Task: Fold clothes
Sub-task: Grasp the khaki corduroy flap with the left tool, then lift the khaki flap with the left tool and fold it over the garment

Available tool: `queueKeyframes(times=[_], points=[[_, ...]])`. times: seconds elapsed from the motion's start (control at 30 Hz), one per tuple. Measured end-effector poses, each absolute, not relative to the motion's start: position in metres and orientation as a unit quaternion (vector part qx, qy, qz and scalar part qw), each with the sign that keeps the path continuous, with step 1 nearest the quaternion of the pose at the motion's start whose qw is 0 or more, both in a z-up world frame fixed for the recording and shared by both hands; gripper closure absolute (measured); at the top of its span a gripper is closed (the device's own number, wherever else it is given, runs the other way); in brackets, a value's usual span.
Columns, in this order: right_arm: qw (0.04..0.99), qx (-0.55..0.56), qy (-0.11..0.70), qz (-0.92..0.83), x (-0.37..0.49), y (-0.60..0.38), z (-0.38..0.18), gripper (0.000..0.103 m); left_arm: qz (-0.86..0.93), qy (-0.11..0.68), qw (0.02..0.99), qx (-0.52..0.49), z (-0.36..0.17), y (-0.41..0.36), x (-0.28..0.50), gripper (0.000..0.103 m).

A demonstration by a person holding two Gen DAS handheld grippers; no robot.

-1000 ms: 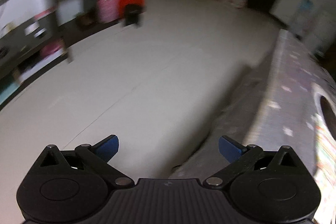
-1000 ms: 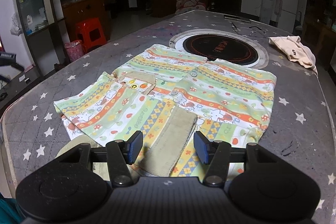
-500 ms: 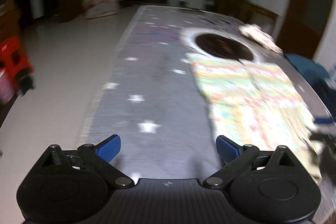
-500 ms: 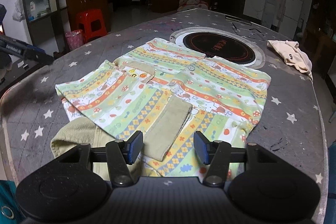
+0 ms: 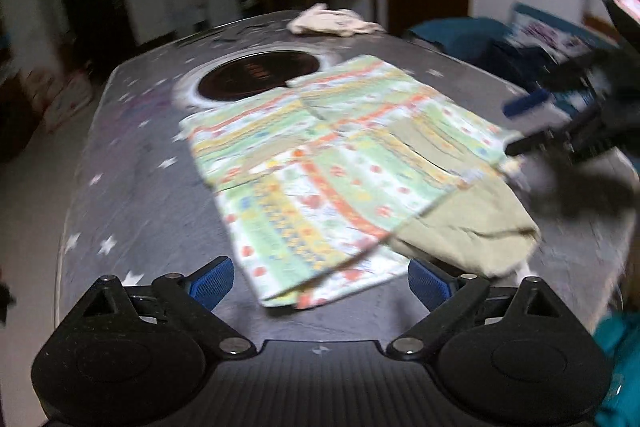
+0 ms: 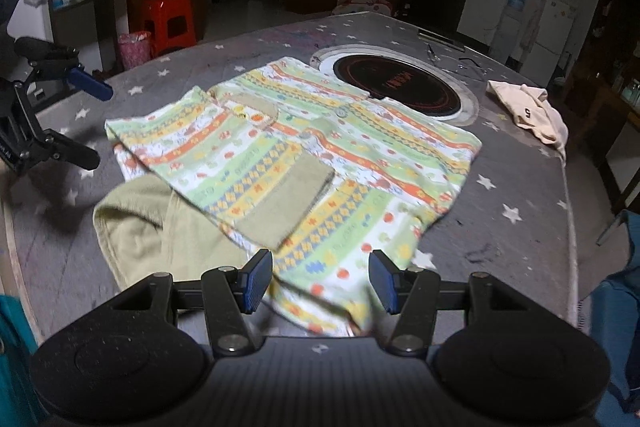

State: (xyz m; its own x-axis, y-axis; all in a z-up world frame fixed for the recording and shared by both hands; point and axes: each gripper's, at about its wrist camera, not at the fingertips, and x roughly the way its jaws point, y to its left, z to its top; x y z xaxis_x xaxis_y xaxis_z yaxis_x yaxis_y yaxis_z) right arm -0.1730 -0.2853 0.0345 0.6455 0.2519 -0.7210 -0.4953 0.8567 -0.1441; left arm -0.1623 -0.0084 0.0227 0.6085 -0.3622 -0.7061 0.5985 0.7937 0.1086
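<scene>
A striped green, orange and white children's garment [image 6: 304,163] with olive cuffs lies spread flat on the grey star-patterned table [image 6: 520,187]. It also shows in the left wrist view [image 5: 332,167], blurred. An olive hood or sleeve [image 6: 136,223] sticks out at its near left edge. My right gripper [image 6: 320,283] is open and empty, just above the garment's near hem. My left gripper [image 5: 316,283] is open and empty, over the garment's side edge. The left gripper also shows at the left of the right wrist view [image 6: 86,123].
A round black hotplate [image 6: 400,83] is set into the table beyond the garment. A crumpled cream garment [image 6: 532,111] lies at the far right. A red stool [image 6: 170,23] and a pink bin [image 6: 134,49] stand on the floor beyond the left table edge.
My left gripper has swung from facing the floor round to the table and garment. My right gripper has pulled back slightly toward the near hem. Both stay open.
</scene>
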Motion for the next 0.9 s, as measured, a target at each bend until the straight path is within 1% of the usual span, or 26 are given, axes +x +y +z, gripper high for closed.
queueKeyframes(times=[0.3,0.4,0.5,0.57,0.6,0.63,0.67,0.7,0.73,0.77,0.8,0.87,0.9], points=[[0.876,-0.200,0.375,0.229,-0.199,-0.283,0.026,0.049,-0.327,0.312,0.852,0.265,0.006,-0.047,-0.187,0.011],[0.870,-0.210,0.377,0.238,-0.204,-0.279,0.022,0.049,-0.338,0.301,0.849,0.272,0.004,-0.053,-0.189,0.016],[0.865,-0.218,0.380,0.244,-0.209,-0.275,0.017,0.049,-0.350,0.285,0.847,0.279,0.000,-0.060,-0.191,0.023],[0.863,-0.224,0.381,0.246,-0.210,-0.273,0.014,0.049,-0.358,0.276,0.846,0.282,-0.002,-0.065,-0.193,0.033],[0.861,-0.227,0.381,0.249,-0.211,-0.271,0.013,0.049,-0.362,0.272,0.846,0.282,-0.003,-0.066,-0.193,0.036],[0.859,-0.228,0.382,0.251,-0.211,-0.271,0.012,0.049,-0.367,0.269,0.846,0.279,-0.002,-0.067,-0.194,0.046],[0.858,-0.229,0.383,0.253,-0.212,-0.270,0.011,0.049,-0.370,0.267,0.846,0.275,-0.002,-0.067,-0.193,0.053],[0.857,-0.229,0.384,0.255,-0.212,-0.270,0.010,0.049,-0.373,0.265,0.847,0.270,-0.001,-0.068,-0.193,0.055],[0.856,-0.229,0.385,0.257,-0.213,-0.269,0.010,0.049,-0.373,0.262,0.850,0.265,0.000,-0.068,-0.191,0.061],[0.856,-0.229,0.384,0.259,-0.214,-0.269,0.009,0.049,-0.371,0.260,0.852,0.262,0.001,-0.068,-0.190,0.072],[0.856,-0.228,0.383,0.261,-0.214,-0.268,0.009,0.049,-0.371,0.260,0.854,0.255,0.003,-0.067,-0.188,0.076],[0.856,-0.226,0.382,0.265,-0.214,-0.267,0.009,0.049,-0.374,0.267,0.856,0.235,0.006,-0.066,-0.181,0.090],[0.856,-0.226,0.381,0.266,-0.214,-0.266,0.009,0.049,-0.374,0.270,0.858,0.227,0.007,-0.065,-0.178,0.091]])
